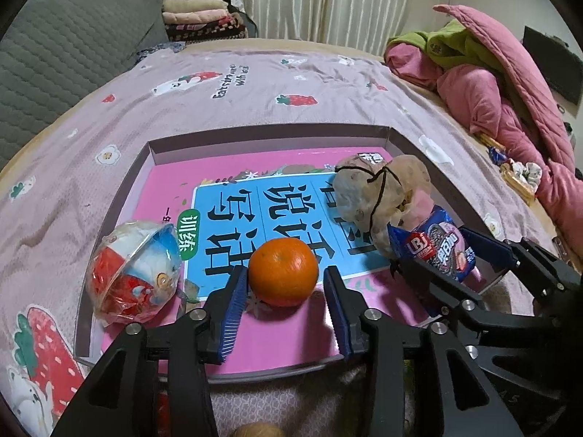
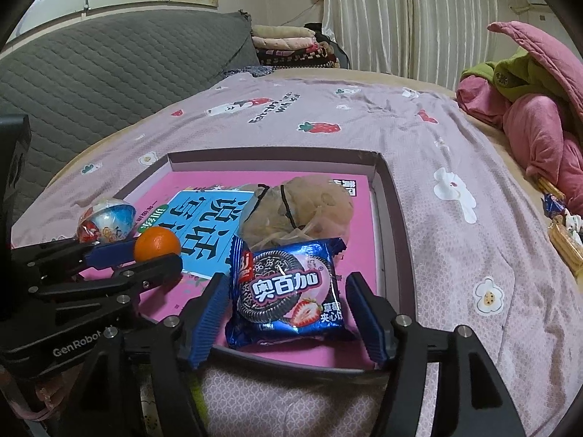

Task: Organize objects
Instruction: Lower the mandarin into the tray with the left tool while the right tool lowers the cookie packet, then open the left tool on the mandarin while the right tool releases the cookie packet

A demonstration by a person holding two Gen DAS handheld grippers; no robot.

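Between the spread fingers of the left gripper (image 1: 282, 293) sits one orange (image 1: 283, 271), touching the left pad only, and one blue cookie pack (image 2: 288, 293) lies loose between the open fingers of the right gripper (image 2: 288, 318), with both in the one shallow box (image 2: 380, 218). One risk is that the round orange rolls off across the one big pink book (image 1: 277, 200) if a finger bumps it. Counted from big to small: one box, one book, one tied bag (image 1: 379, 189) beyond the right gripper, one cookie pack, one wrapped toy ball (image 1: 135, 269) left of the left gripper, one orange.

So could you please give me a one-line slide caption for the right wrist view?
Right gripper open around a blue cookie packet lying in the pink box on the bed.
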